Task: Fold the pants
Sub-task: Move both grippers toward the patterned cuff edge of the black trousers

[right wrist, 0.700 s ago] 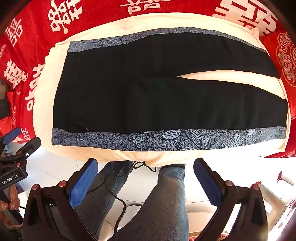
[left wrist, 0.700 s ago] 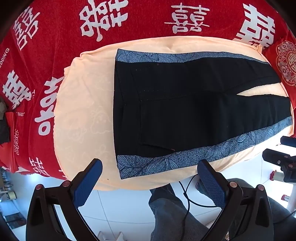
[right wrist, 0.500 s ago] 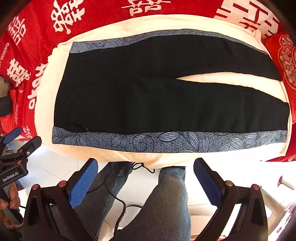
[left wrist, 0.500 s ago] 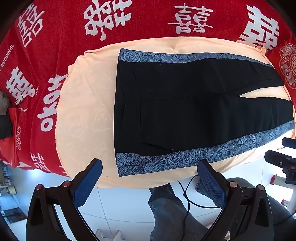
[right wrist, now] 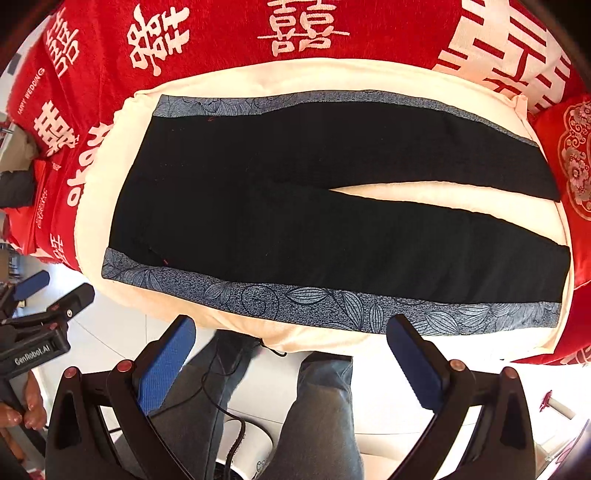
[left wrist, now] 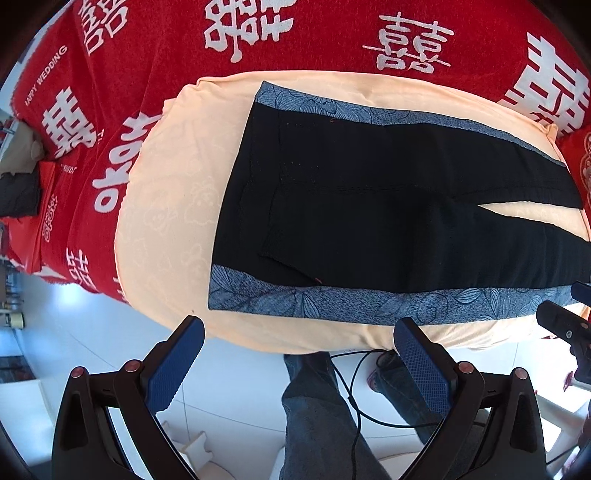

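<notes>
Black pants (left wrist: 369, 221) (right wrist: 314, 206) with grey-blue leaf-patterned side stripes lie flat on a cream pad (left wrist: 166, 206) (right wrist: 406, 195). The waistband is at the left and the two legs run to the right, slightly parted. My left gripper (left wrist: 299, 343) hangs open above the pad's near edge, by the waist end, nothing between its blue pads. My right gripper (right wrist: 291, 339) is open too, over the near edge below the lower leg's stripe. Each gripper shows at the side of the other's view.
A red blanket (left wrist: 147, 55) (right wrist: 369, 26) with white characters lies under the pad. A red cushion (right wrist: 576, 155) sits at the right end. A person's jeans-clad legs (right wrist: 321, 413) and a black cable (left wrist: 354, 398) are on the white tiled floor below.
Both views have shifted slightly, so the pants and pad sit a little lower and further right in them. The pants lie as before and both grippers stay open.
</notes>
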Demonstrator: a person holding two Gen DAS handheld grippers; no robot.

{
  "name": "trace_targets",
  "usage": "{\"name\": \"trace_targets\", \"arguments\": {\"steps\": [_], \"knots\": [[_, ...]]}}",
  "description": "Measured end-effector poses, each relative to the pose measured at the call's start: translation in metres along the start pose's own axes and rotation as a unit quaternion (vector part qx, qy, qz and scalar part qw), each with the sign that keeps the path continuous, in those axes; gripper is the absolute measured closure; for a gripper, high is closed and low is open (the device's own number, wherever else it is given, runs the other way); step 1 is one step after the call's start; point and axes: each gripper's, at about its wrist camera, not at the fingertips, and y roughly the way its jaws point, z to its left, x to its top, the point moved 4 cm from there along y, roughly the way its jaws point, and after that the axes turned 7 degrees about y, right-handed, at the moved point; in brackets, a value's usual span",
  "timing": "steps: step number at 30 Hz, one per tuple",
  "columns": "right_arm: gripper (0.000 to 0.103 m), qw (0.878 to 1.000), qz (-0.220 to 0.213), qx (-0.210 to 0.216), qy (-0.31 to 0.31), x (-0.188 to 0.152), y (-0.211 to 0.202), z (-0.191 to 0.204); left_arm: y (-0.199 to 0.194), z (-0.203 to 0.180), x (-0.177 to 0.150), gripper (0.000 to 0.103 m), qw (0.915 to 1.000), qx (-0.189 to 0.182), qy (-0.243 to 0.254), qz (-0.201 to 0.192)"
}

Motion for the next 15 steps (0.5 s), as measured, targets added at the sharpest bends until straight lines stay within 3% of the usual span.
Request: {"name": "trace_targets", "arguments": {"steps": [5,15], "knots": [[0.000,1.000,0.003,0.024,0.013,-0.001,0.004,-0.003,0.002,-0.004,-0.005,0.000,1.0000,-0.006,0.004,0.000],[0.000,0.997,0.009,0.059,0.057,-0.014,0.058,0.004,0.058,0.007,-0.003,0.000,0.9995,-0.011,0.028,-0.008]]}}
